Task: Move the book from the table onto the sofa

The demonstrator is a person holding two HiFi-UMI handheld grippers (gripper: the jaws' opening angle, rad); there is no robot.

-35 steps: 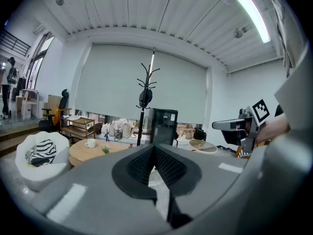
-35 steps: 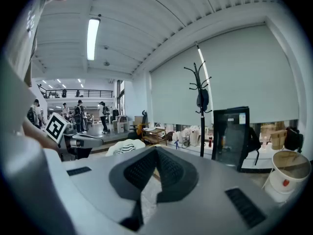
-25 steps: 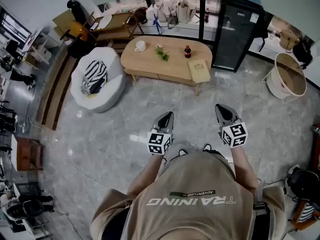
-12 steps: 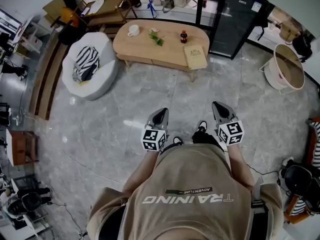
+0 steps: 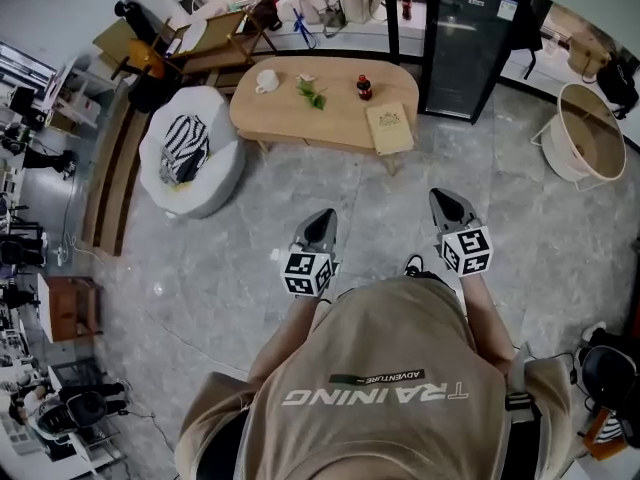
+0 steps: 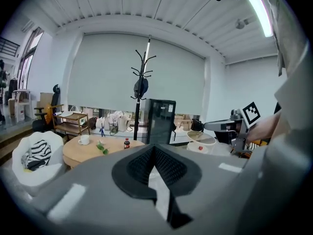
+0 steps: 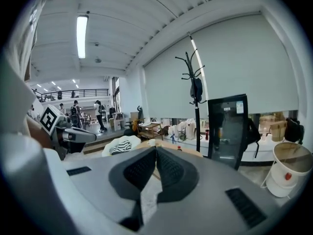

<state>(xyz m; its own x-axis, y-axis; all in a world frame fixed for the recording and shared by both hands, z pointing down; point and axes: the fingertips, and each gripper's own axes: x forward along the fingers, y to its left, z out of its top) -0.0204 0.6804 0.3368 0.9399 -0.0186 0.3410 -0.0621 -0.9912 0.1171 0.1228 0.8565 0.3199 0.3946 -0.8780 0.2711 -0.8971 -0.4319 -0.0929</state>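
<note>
Not much has changed in the last second: the tan book still sits on the oval wooden table, and the left gripper and right gripper are both closed, empty, well short of it.

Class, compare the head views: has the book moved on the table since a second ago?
No. The book lies at the same table end, beside the bottle.

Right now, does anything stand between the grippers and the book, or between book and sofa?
Nothing visible. Only bare floor lies between the left gripper, the right gripper and the book. The bottle, sprig and cup stand farther back on the table, off the line to the sofa.
</note>
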